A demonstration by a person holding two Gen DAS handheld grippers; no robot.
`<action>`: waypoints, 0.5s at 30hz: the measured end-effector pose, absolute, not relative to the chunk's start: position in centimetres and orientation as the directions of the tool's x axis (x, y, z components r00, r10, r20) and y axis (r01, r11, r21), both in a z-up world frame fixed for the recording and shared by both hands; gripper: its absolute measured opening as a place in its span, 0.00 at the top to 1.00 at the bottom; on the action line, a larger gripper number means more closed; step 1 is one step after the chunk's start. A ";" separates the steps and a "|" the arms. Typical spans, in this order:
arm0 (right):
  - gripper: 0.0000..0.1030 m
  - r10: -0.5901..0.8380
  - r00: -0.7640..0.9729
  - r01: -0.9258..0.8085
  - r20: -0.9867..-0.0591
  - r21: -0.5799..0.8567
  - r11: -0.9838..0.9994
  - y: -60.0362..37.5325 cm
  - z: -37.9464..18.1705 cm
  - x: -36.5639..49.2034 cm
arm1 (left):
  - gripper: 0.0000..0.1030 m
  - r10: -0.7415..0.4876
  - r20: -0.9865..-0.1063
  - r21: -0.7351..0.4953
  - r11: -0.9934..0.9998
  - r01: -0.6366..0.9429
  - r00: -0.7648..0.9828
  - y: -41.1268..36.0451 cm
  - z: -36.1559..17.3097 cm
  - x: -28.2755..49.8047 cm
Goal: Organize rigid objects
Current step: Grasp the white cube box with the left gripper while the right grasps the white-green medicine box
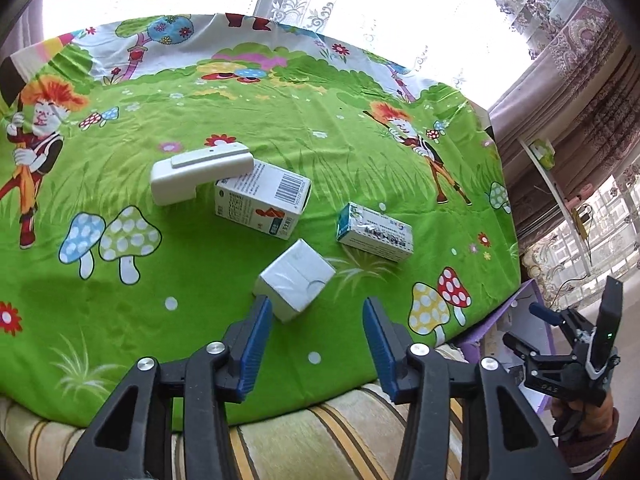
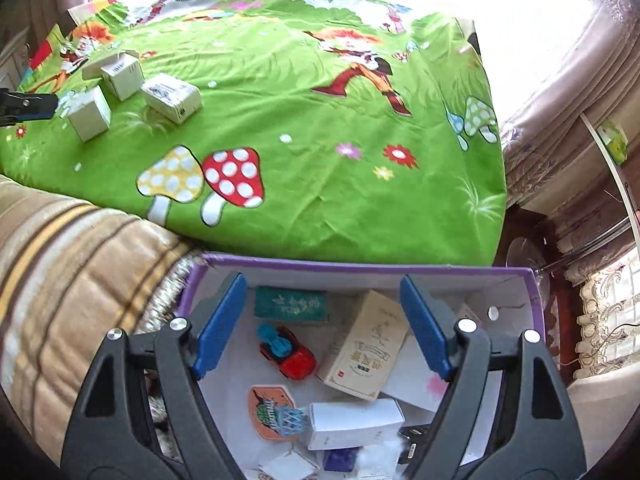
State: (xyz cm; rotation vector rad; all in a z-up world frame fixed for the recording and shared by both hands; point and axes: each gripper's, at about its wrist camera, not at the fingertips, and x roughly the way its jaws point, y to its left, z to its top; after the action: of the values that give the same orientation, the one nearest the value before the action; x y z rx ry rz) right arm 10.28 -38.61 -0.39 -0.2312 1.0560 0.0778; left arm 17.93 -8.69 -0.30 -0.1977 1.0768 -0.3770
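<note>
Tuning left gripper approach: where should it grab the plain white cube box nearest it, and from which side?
Grip the white cube box across its two side faces, coming down from the near, sofa-side edge. It sits alone, corner turned toward the open left gripper, so roll the wrist to square the pads on flat faces, not corners.

Four boxes [image 1: 295,286] clustered on the tablecloth [image 1: 200,300]; toy car [image 2: 288,354] in the bin [image 2: 360,269].

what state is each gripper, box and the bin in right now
left gripper: open, empty
right gripper: open, empty, above bin
white cube box: on cloth, just beyond the left gripper
barcode box: lying on its side
white device: leaning on barcode box
purple bin: open-topped, partly filled
</note>
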 end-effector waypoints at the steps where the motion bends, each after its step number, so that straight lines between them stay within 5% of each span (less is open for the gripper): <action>1: 0.21 -0.033 0.496 -0.182 -0.868 -0.142 0.973 -38.1 -0.6 10.3 | 0.47 -0.389 -0.823 -0.323 0.920 0.223 0.414 -9.0 -0.5 18.3; 15: 0.21 0.107 0.522 -0.315 -0.846 -0.074 0.946 -31.0 -0.8 17.0 | 0.43 -0.292 -0.874 -0.134 0.912 0.387 0.387 -11.8 -2.9 20.9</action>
State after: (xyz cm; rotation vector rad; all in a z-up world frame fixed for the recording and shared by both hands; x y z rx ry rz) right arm 17.02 -31.02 -0.76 -0.2298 0.9921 0.2556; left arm 20.89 -11.80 -2.86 0.0970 1.0911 -0.4328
